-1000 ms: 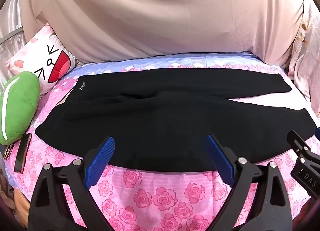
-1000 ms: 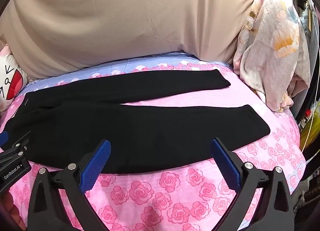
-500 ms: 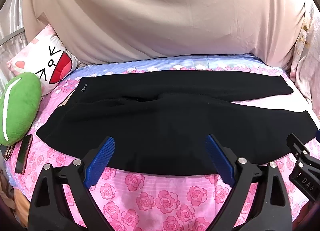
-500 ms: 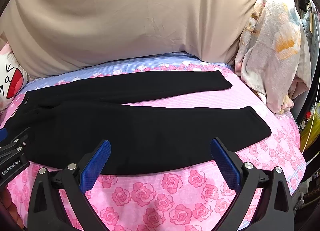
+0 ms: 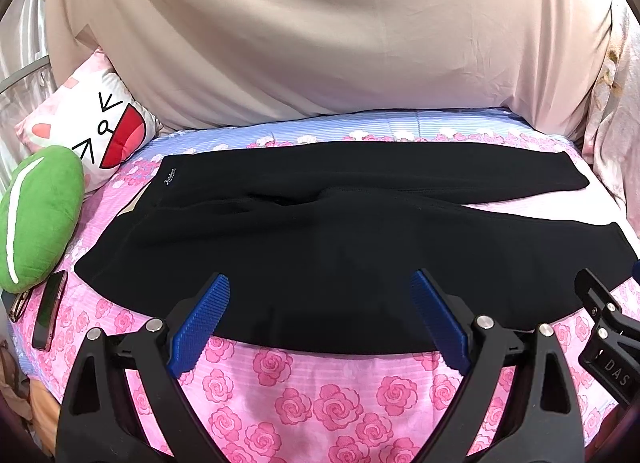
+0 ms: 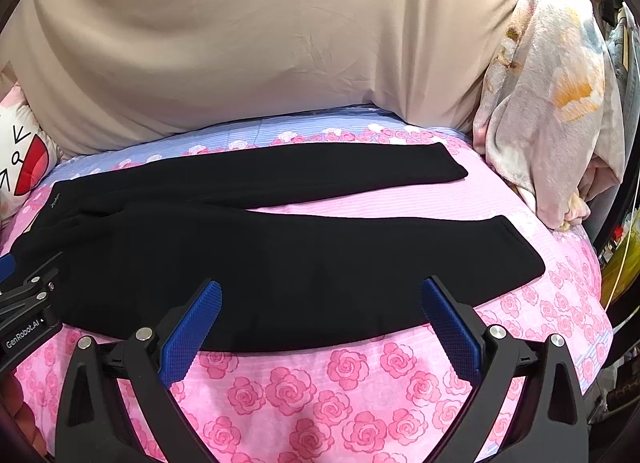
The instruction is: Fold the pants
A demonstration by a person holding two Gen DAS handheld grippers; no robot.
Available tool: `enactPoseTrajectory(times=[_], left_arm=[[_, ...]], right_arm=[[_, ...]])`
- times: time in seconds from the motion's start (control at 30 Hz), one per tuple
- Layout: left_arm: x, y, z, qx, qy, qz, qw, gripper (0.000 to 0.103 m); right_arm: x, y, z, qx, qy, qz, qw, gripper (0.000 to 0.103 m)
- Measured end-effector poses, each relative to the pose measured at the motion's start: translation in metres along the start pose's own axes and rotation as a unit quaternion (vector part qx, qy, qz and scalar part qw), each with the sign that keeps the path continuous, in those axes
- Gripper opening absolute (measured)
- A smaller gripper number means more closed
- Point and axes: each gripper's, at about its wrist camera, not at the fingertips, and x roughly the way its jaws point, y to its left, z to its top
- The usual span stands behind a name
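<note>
Black pants (image 5: 320,239) lie flat across a pink rose-print bed, waistband to the left, both legs spread to the right in a V. They also show in the right wrist view (image 6: 280,255). My left gripper (image 5: 320,323) is open and empty, hovering over the pants' near edge toward the waist. My right gripper (image 6: 320,323) is open and empty over the near leg's front edge. Each gripper's body shows at the edge of the other's view.
A green cushion (image 5: 36,219) and a white cartoon pillow (image 5: 92,135) sit at the left. A phone (image 5: 50,313) lies on the bed's left edge. A beige cloth (image 5: 320,43) hangs behind. A floral blanket (image 6: 552,103) is piled at the right.
Both views have shifted slightly; the pants sit a little lower and closer in frame. Both grippers stay open.
</note>
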Motion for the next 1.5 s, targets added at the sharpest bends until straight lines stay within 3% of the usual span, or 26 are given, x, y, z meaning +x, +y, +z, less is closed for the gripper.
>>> enactPoseTrajectory(times=[1.5], left_arm=[[0.0087,-0.0038,0.0079,0.005,0.009,0.008,0.9999,0.090]], right_arm=[[0.0061,0.0068,0.0051,-0.003,0.008,0.004,1.000,0.098]])
